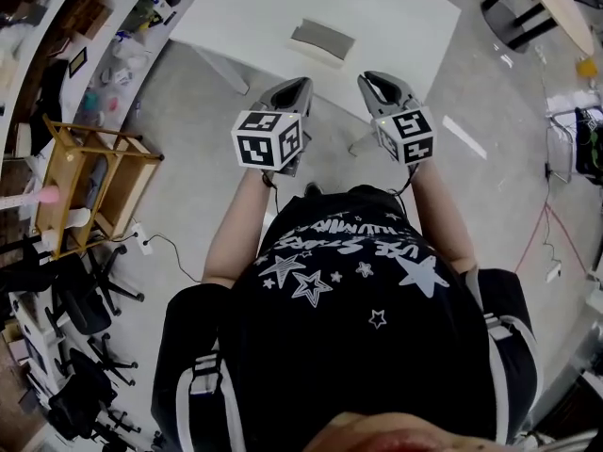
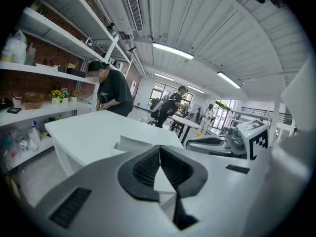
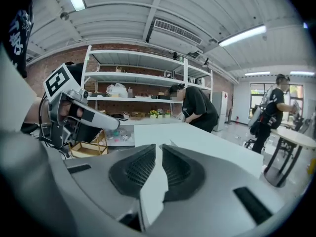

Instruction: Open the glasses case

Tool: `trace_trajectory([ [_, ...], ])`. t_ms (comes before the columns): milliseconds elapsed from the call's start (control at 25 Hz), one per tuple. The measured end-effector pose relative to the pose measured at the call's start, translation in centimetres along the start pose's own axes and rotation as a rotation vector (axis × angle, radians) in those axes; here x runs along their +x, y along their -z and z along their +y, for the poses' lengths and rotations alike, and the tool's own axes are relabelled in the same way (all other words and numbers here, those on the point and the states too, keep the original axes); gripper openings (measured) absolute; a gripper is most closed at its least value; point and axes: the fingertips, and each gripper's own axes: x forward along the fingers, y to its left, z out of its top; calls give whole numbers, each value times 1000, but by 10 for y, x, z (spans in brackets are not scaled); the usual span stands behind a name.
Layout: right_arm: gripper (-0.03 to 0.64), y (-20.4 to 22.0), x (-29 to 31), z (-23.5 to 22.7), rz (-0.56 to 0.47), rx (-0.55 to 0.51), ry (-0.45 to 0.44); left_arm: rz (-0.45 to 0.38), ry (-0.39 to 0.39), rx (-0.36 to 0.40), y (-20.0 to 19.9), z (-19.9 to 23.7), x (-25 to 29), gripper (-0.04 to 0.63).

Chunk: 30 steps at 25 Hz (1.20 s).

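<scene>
The glasses case (image 1: 322, 38) lies flat on the white table (image 1: 405, 17), near the edge that faces the person, grey on top with a pale side (from the left gripper view it shows only as a low, pale shape (image 2: 132, 143) just past the jaws). Neither gripper touches it; both hang short of the table edge, over the floor.

The left gripper (image 1: 303, 83) is held out in front of the chest on a bent forearm, its nose aimed at the case and tipped slightly down. Its jaws meet at the tips with nothing between them (image 2: 159, 148).

The right gripper (image 1: 365, 79) sits just beside it at much the same height, angled a little inward. Its jaws stand a thin slit apart, and only the white tabletop shows through the gap (image 3: 158, 147).

At the far side of the table another person (image 2: 111, 90) leans over it, in front of wall shelves (image 3: 133, 78).
</scene>
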Motion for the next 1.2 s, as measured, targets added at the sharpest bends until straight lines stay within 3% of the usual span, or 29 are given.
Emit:
trace_trajectory([
  [360,49,4,-46,8,-26,-26,-100,-88,-62,-11,0,-49,-23,14],
  [760,49,15,-121,15,-91,-34,-150,-200,-74,24,10,-127,-57,14],
  [1200,43,40,-212,35,-112,-44,-185,-238,-108,-9,48,-204,-107,14],
])
